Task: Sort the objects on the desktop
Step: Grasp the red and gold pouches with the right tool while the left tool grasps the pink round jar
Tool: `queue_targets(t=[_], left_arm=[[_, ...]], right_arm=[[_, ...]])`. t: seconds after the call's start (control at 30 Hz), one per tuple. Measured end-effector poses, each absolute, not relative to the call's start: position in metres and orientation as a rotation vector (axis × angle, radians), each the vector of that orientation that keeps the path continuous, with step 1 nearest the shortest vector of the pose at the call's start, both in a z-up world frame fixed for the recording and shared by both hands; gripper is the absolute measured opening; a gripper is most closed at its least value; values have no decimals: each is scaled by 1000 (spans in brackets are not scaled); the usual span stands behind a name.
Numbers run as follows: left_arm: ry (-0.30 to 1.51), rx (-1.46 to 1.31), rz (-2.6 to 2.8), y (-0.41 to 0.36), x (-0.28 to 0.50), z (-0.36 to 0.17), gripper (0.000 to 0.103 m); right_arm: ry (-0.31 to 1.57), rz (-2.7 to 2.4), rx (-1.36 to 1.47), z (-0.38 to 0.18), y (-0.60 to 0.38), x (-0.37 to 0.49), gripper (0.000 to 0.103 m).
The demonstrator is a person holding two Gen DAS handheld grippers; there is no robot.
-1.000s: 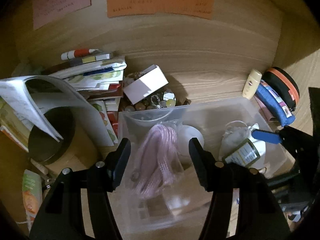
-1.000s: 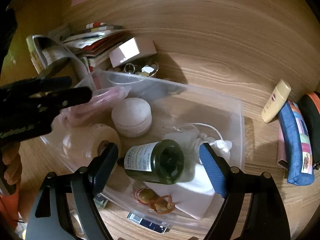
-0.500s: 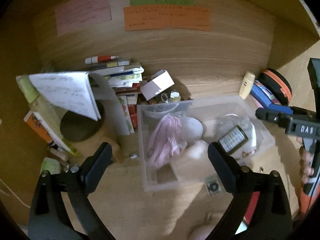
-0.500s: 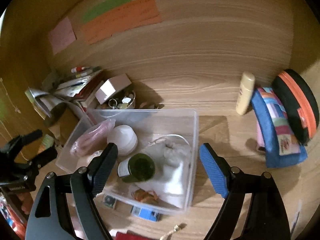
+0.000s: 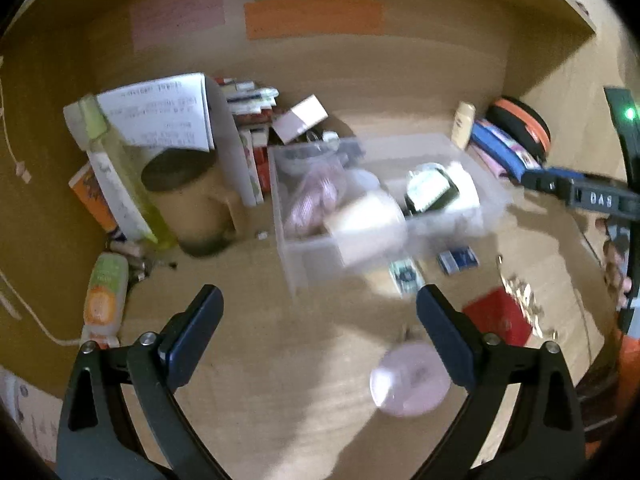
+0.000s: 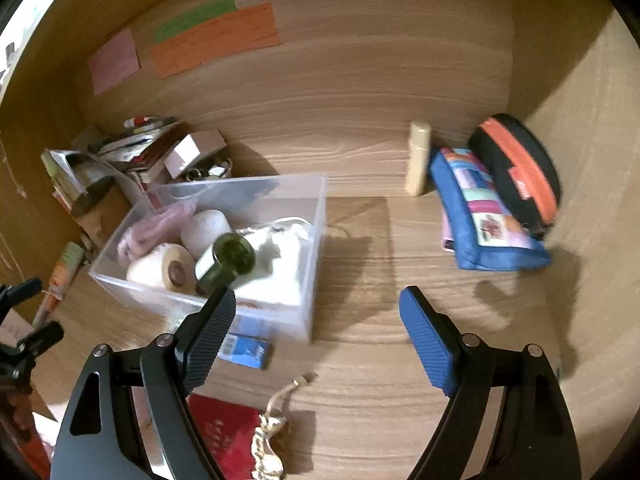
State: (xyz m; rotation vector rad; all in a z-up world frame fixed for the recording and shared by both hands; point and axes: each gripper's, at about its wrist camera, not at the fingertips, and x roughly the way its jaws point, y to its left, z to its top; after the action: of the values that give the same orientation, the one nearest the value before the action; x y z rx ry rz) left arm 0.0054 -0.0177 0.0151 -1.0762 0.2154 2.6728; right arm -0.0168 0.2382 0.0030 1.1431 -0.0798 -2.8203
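A clear plastic bin (image 5: 308,268) (image 6: 312,216) sits on the wooden desk. It holds a pink bundle (image 5: 308,204) (image 6: 152,226), a tape roll (image 6: 164,268), a white pad (image 6: 208,228), a green bottle (image 5: 430,190) (image 6: 226,264) and white cloth (image 6: 276,268). My left gripper (image 5: 320,316) is open and empty, pulled back over bare desk in front of the bin. My right gripper (image 6: 316,320) is also open and empty, to the right of the bin's front corner. It shows in the left wrist view (image 5: 576,192), with a hand (image 5: 614,268) on it.
Books and papers (image 5: 244,120), a tan cup (image 5: 196,196), a yellow-green bottle (image 5: 116,176) and tubes (image 5: 104,296) crowd the left. A cream tube (image 6: 418,160), blue pouch (image 6: 488,216) and black-orange case (image 6: 520,168) stand at right. In front lie a pink disc (image 5: 408,380), red booklet (image 6: 228,436), gold trinket (image 6: 268,448), blue packet (image 6: 244,352).
The left gripper opened wide, letting go of the pink bundle in the bin, and drew back. The right gripper also drew back and rose away from the green bottle, rolling a little.
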Motion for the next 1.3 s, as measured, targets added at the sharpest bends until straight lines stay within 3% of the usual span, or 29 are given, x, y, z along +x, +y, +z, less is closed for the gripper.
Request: queue_targets(t=[0.53,0.73,1.07,1.27,1.3], left_arm=[[221,-1215,2497,3,35,-42,98],[161,-1289,2447,8,27,-61,98],[234,-1290,2456,22,25,-69,98],[189,-1275,2462,20,20,-71,98],[171,-1271,2462,19,19,-71,97]], right_arm=[[25,-2679,1243,-50,192,40,82],[71,-2621,1348,-77,178,37,82],[130,-2547,1387,-92,165,32,81],[202,-2544,1332,-92,161,38,57],[205,-2536,1321,-91,161,39,48]])
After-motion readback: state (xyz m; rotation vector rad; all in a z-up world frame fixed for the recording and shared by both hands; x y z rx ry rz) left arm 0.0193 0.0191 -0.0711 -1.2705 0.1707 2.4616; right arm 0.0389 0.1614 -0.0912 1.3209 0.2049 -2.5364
